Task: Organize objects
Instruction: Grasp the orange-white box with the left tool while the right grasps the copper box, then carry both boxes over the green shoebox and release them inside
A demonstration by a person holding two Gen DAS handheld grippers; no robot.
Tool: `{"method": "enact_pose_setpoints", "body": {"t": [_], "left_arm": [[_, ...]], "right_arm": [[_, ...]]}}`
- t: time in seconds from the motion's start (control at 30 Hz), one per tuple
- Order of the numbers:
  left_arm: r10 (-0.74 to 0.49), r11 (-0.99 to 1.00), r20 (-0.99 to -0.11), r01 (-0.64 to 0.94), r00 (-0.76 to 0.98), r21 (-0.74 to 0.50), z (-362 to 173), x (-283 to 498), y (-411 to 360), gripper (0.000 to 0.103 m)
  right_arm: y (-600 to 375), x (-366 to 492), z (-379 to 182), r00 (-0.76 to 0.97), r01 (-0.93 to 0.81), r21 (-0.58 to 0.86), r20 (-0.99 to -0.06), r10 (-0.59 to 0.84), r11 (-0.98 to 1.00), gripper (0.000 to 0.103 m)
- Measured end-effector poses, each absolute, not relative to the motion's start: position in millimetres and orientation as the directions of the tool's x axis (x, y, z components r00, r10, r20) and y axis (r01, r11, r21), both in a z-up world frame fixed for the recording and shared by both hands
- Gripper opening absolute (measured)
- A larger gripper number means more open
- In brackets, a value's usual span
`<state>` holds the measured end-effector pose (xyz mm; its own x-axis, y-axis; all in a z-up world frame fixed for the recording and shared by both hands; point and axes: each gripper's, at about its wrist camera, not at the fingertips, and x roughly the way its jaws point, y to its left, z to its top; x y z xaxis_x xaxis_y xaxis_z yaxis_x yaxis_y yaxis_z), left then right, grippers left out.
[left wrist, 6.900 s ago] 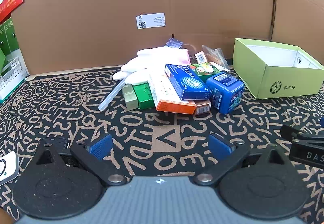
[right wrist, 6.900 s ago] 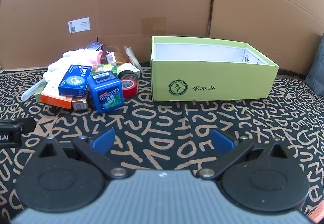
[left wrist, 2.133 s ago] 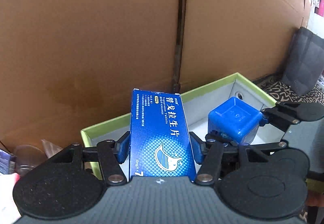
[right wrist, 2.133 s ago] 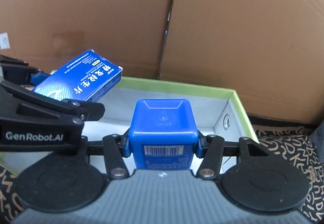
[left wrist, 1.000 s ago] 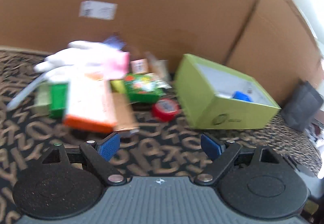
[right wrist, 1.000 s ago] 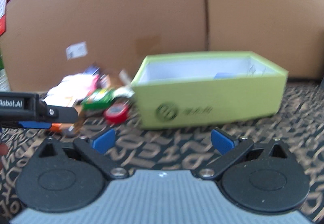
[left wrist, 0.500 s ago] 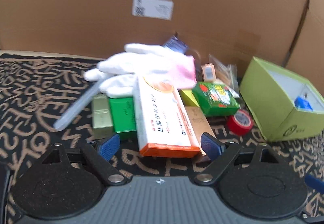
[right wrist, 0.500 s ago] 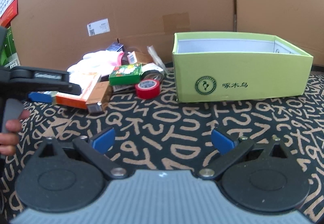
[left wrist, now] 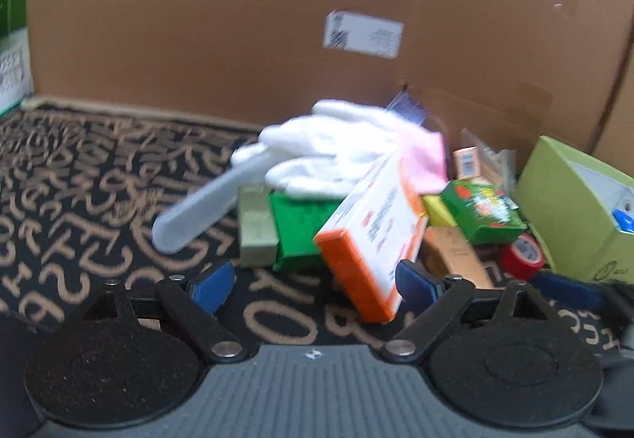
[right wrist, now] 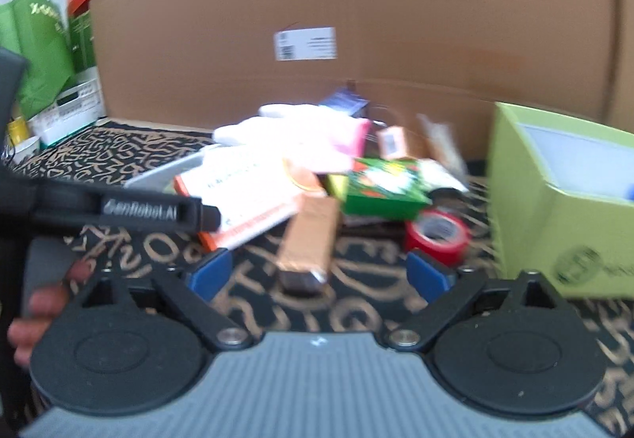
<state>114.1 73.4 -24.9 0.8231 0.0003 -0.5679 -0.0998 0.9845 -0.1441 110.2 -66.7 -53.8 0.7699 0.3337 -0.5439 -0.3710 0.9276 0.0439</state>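
Note:
A pile of small items lies on the patterned mat. My left gripper (left wrist: 313,281) is open, with the white and orange box (left wrist: 372,236) tilted between its fingers; its near end sits by the right pad (left wrist: 414,281). My right gripper (right wrist: 317,271) is open, with a brown box (right wrist: 307,240) just ahead between its fingers. The lime green box (right wrist: 562,208) stands at the right and also shows in the left wrist view (left wrist: 578,208), with a blue item inside. The left gripper's finger crosses the right wrist view (right wrist: 130,212).
White gloves (left wrist: 329,149), a clear tube (left wrist: 202,208), a green box (left wrist: 297,228), a green printed box (left wrist: 483,216) and a red tape roll (right wrist: 436,234) lie in the pile. A cardboard wall (left wrist: 277,22) stands behind.
Both grippers, having dropped the blue items in the green box, have closed in on the pile. The white and orange box is now tilted up between my left fingers.

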Motion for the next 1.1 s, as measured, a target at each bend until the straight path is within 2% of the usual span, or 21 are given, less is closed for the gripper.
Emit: {"method": "enact_pose_setpoints", "body": {"t": [0.03,0.07,0.1,0.2,0.27,0.33,0.37,0.4,0.43,0.47,0.57,0.67,0.7,0.77,0.8,0.83,1.0,1.07,1.1], "left_arm": [[-0.007,0.986,-0.558,-0.088,0.83,-0.144,-21.1,114.9,71.9,0.093],[-0.013,0.987,-0.549,-0.078,0.836,-0.141,-17.5,116.0,70.4,0.093],[-0.015,0.988,-0.538,-0.069,0.842,-0.135,-14.4,118.0,69.0,0.093],[-0.012,0.994,-0.529,-0.045,0.849,-0.095,-11.8,132.0,61.2,0.093],[-0.028,0.997,-0.561,-0.016,0.827,-0.072,-15.5,144.1,53.9,0.087],[-0.077,0.996,-0.612,0.041,0.787,-0.073,-21.5,150.7,47.7,0.051],[-0.083,0.997,-0.605,0.058,0.792,-0.06,-22.4,146.6,43.8,0.05],[-0.082,0.997,-0.6,0.076,0.796,-0.036,-22.0,140.1,39.9,0.044],[-0.114,0.993,-0.604,0.113,0.789,-0.039,-20.9,131.9,37.4,0.028],[-0.182,0.983,-0.629,0.16,0.756,-0.092,-20.1,124.8,38.1,0.02],[-0.346,0.938,-0.666,0.246,0.662,-0.242,-22.1,94.9,44.2,0.018],[-0.326,0.945,-0.675,0.25,0.662,-0.211,-24.3,66.1,44.7,0.019],[-0.311,0.95,-0.673,0.239,0.671,-0.2,-24.2,60.5,45.6,0.024],[-0.298,0.954,-0.661,0.231,0.689,-0.191,-21.2,53.0,46.8,0.051],[-0.29,0.957,-0.647,0.223,0.705,-0.186,-18.7,51.0,47.5,0.071],[-0.28,0.96,-0.625,0.216,0.729,-0.178,-15.3,50.5,47.8,0.074],[-0.258,0.963,-0.609,0.248,0.75,-0.102,-9.3,72.7,31.7,0.074],[-0.263,0.959,-0.626,0.269,0.734,-0.087,-12.1,82.4,25.4,0.062],[-0.265,0.958,-0.639,0.274,0.722,-0.087,-14.2,86.1,22.8,0.044]], "right_arm": [[-65.2,116.1,-58.1,0.756,-0.371,0.052,-0.563,0.334,0.927,0.071],[-67.6,119.5,-61.6,0.741,-0.36,0.073,-0.584,0.333,0.93,0.037],[-74.9,117.8,-63.7,0.727,-0.352,0.121,-0.589,0.352,0.928,0.033],[-94.6,92.0,-63.3,0.732,-0.347,0.133,-0.58,0.356,0.928,0.03],[-107.1,68.9,-62.4,0.741,-0.335,0.101,-0.586,0.328,0.937,0.03],[-119.1,46.1,-61.6,0.743,-0.329,0.083,-0.592,0.312,0.941,0.03],[-125.3,35.8,-61.1,0.743,-0.325,0.08,-0.594,0.307,0.942,0.03],[-133.0,24.4,-59.1,0.742,-0.318,0.088,-0.597,0.306,0.944,0.03],[-140.1,16.8,-57.9,0.738,-0.314,0.101,-0.6,0.309,0.944,0.03],[-148.4,9.5,-55.9,0.732,-0.309,0.128,-0.601,0.321,0.942,0.03],[-171.7,-6.9,-51.2,0.709,-0.302,0.234,-0.593,0.382,0.924,0.03],[-184.5,-13.6,-51.3,0.705,-0.284,0.262,-0.595,0.386,0.922,0.03],[-184.7,-12.8,-51.1,0.706,-0.278,0.247,-0.602,0.372,0.928,0.031],[-183.5,-12.1,-50.8,0.716,-0.276,0.219,-0.602,0.353,0.936,0.04],[-182.1,-12.1,-50.4,0.724,-0.278,0.211,-0.595,0.349,0.937,0.047],[-180.4,-11.8,-50.4,0.73,-0.284,0.207,-0.587,0.351,0.936,0.05],[-169.3,-6.4,-52.4,0.738,-0.293,0.181,-0.581,0.343,0.939,0.054],[-167.2,-3.5,-53.3,0.739,-0.291,0.182,-0.581,0.342,0.939,0.054],[-166.2,-2.1,-53.6,0.741,-0.288,0.179,-0.581,0.337,0.941,0.054]]}}
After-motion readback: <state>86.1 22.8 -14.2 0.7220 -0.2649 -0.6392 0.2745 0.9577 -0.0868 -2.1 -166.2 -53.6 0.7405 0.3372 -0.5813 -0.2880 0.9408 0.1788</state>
